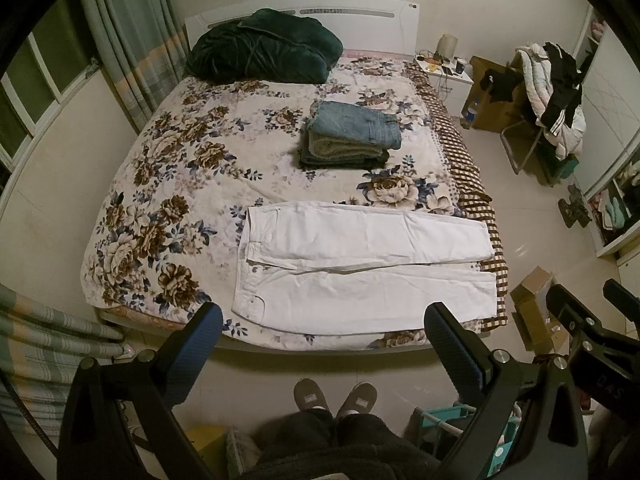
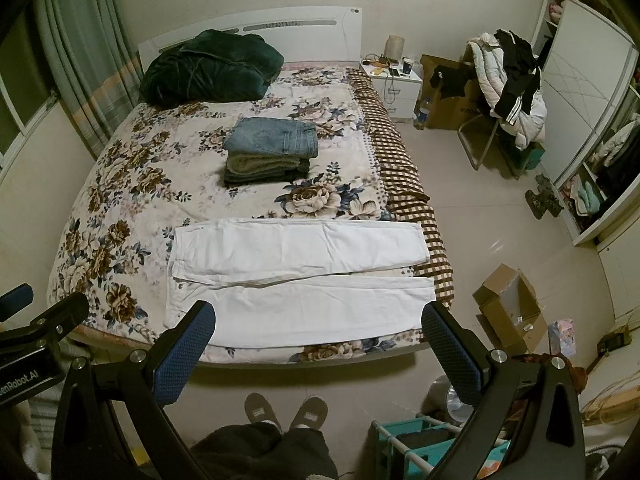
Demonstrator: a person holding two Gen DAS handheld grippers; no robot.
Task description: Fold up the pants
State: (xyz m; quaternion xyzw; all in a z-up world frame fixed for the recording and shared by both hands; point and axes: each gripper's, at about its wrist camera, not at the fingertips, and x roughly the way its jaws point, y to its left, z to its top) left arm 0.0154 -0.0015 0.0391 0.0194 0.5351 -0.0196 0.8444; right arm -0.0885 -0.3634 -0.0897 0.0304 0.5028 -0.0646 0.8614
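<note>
The white pants [image 1: 360,268] lie flat across the near end of the bed [image 1: 168,184], waistband toward the left, both legs running to the right and side by side, with the hems reaching the checked sheet [image 1: 460,148] at the bed's right edge. This spread layout exposes the centre seam, so the first fold, judged from the task, is one leg over the other.

The left gripper [image 1: 322,322] hovers above the floor short of the bed, jaws set wide and holding nothing. The right gripper [image 2: 318,320] is likewise spread wide and empty, clear of the fabric. Both face the near leg, a stance suited to taking hold of the near edge at waistband and hem.

A stack of folded garments, blue jeans [image 1: 356,122] uppermost, sits mid-bed, well apart from the pants; it probably marks where finished items go. A dark green blanket [image 1: 264,50] is bundled at the headboard.
</note>
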